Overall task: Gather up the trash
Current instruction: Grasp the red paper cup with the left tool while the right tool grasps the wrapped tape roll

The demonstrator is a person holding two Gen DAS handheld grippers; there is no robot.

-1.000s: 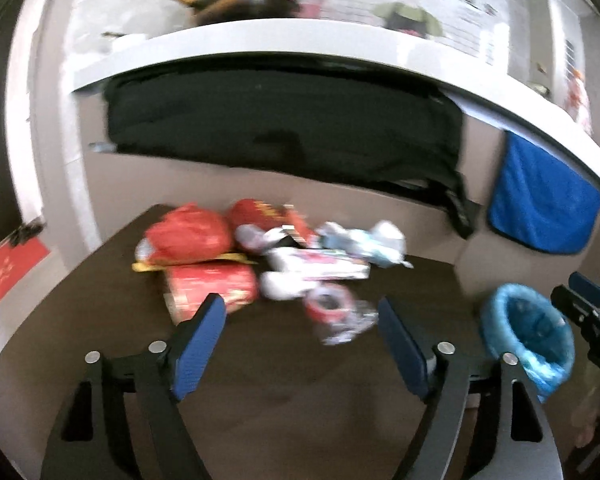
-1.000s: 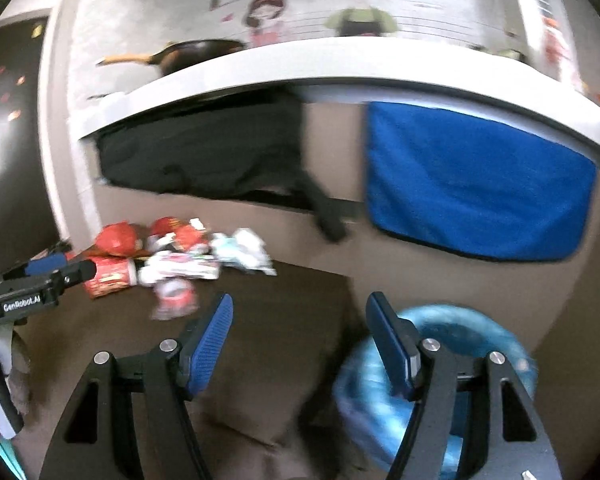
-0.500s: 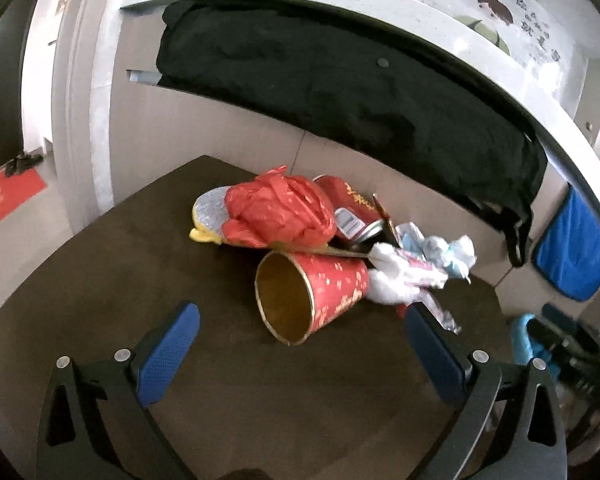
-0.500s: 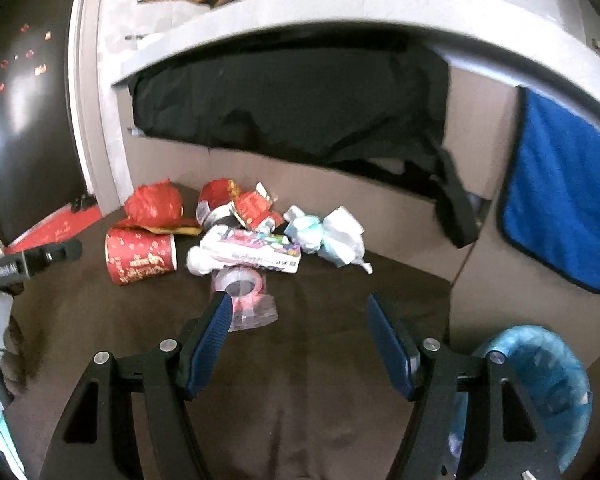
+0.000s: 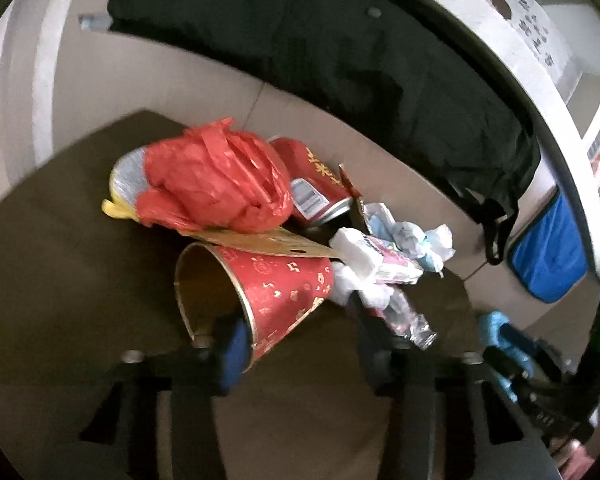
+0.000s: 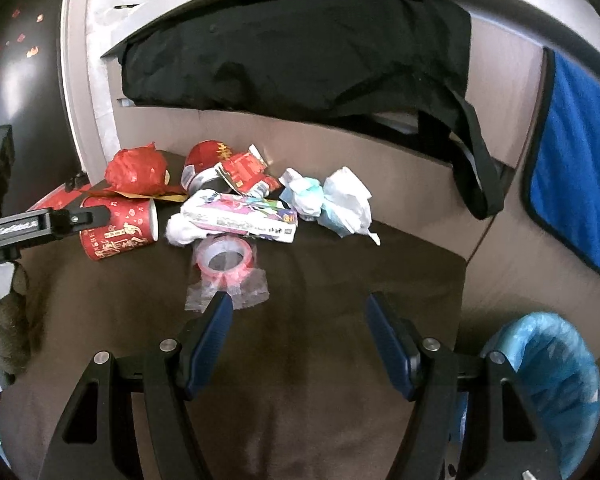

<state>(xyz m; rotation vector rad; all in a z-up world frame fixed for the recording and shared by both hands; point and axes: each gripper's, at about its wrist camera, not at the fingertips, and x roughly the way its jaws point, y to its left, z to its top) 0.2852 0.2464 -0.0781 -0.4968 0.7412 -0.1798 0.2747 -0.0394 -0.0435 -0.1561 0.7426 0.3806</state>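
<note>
Lying on its side on the dark table [image 6: 340,360], the red paper cup [image 5: 284,296] sits between the closing left gripper [image 5: 296,336] jaws; light, crushable, best pinched at its rim. Right gripper [image 6: 300,332] hangs spread, empty

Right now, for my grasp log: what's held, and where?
Nothing yet. Left claw closing around the red paper cup near its rim; right claw open, empty.

The left gripper [image 5: 300,336] now sits at the red paper cup [image 5: 276,292], jaws closing around its rim after standing wide. The right gripper [image 6: 300,328] has dropped nearer the table [image 6: 300,400].
</note>
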